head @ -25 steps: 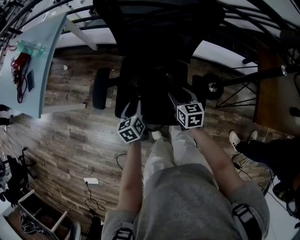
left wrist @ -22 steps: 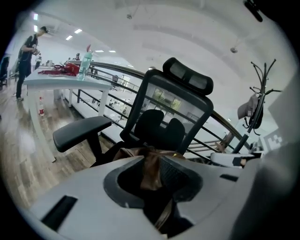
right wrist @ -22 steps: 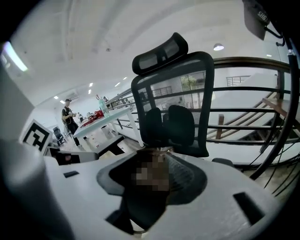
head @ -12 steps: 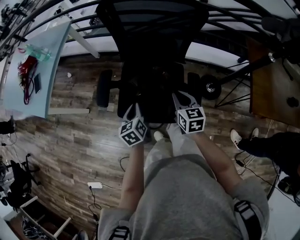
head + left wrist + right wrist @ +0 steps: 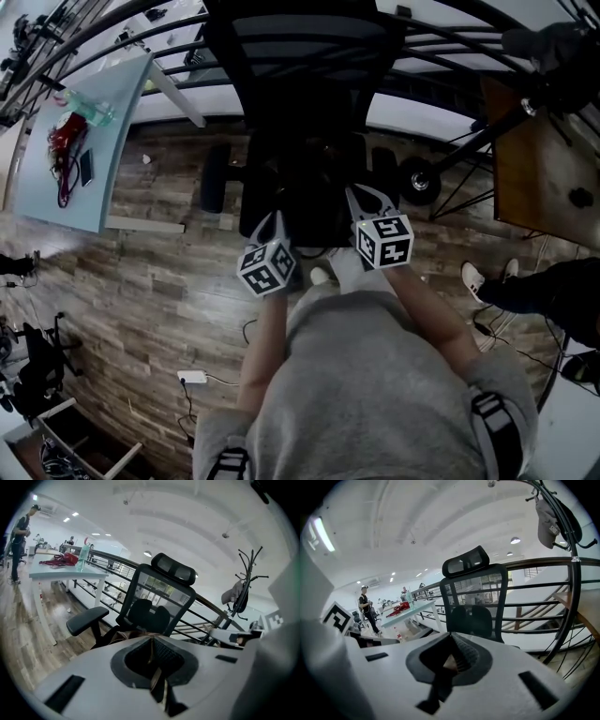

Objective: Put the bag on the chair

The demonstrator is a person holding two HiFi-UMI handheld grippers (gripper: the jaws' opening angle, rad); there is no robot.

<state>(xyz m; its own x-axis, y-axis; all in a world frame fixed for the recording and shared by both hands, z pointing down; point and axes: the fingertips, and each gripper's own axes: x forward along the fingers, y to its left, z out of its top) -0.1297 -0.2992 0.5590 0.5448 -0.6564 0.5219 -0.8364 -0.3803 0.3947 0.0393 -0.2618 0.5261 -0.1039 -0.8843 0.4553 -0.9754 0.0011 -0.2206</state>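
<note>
Jaws just closed, the left gripper and right gripper each pinch a strap of the bag, seemingly to lift it onto the chair ahead.

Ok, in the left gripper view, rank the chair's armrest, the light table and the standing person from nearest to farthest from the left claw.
1. The chair armrest, just ahead-left of the left claw, which is shut on the bag strap.
2. The light table, farther left, beyond the armrest.
3. The standing person, far left, at the back of the room.
</note>
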